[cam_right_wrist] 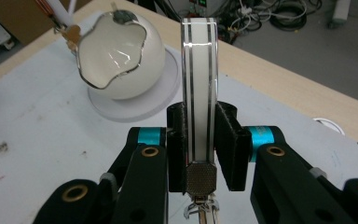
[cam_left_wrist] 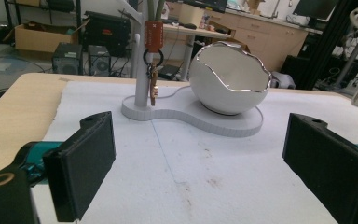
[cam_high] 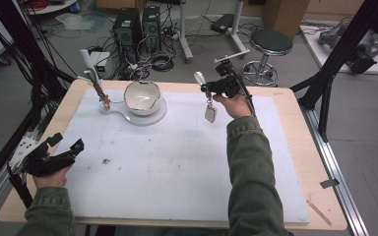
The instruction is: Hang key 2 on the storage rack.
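- White flat key fob (cam_right_wrist: pixel 199 88) is clamped edge-on by the right gripper (cam_right_wrist: pixel 199 144).
- Left gripper (cam_left_wrist: pixel 196 163) is held spread wide above the white mat (cam_left_wrist: pixel 205 177).

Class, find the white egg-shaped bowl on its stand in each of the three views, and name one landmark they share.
High view: the bowl sits upper left of centre, on the far part of the mat.
Left gripper view: right of centre, upper half.
Right gripper view: upper left.
Shared landmark: the round white base under the bowl.
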`<action>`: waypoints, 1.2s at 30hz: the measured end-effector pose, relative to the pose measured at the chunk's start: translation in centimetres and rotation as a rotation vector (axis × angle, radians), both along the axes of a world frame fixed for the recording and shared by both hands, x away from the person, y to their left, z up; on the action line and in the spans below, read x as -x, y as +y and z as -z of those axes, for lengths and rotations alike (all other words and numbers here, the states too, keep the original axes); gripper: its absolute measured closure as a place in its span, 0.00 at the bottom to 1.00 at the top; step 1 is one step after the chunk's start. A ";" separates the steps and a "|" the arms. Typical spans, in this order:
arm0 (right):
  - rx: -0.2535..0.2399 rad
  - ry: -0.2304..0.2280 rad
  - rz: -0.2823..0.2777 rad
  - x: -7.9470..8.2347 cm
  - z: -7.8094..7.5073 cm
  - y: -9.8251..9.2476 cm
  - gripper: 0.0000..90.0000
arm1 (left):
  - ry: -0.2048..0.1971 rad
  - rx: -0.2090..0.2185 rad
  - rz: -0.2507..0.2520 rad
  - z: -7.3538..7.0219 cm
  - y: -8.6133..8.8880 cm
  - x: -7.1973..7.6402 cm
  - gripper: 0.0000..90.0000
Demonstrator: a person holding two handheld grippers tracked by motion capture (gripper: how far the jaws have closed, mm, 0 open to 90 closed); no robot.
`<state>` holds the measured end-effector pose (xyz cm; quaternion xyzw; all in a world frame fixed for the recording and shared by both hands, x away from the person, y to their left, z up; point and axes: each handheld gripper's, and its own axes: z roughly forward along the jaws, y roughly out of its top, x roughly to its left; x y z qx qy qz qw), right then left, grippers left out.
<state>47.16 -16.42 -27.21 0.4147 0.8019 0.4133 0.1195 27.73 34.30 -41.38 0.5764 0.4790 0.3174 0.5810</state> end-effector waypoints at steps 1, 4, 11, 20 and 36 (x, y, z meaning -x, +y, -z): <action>-0.013 -0.009 0.002 0.3 -0.3 -0.2 0.83 | 0.000 0.000 -0.001 0.0 0.0 0.0 0.11; -0.044 -0.035 -0.004 1.2 -1.2 -0.6 0.83 | 0.000 0.000 -0.002 0.0 0.0 0.0 0.11; -0.113 -0.081 -0.021 3.5 -2.0 -1.2 0.83 | -0.001 -0.001 -0.001 0.0 -0.1 0.0 0.11; -0.114 -0.105 -0.069 5.7 -1.4 -1.2 0.83 | 0.002 -0.005 0.003 0.0 -0.2 -0.2 0.11; -0.168 -0.113 -0.098 8.0 -0.1 -1.5 0.83 | 0.002 -0.003 0.005 0.0 -0.2 -0.1 0.11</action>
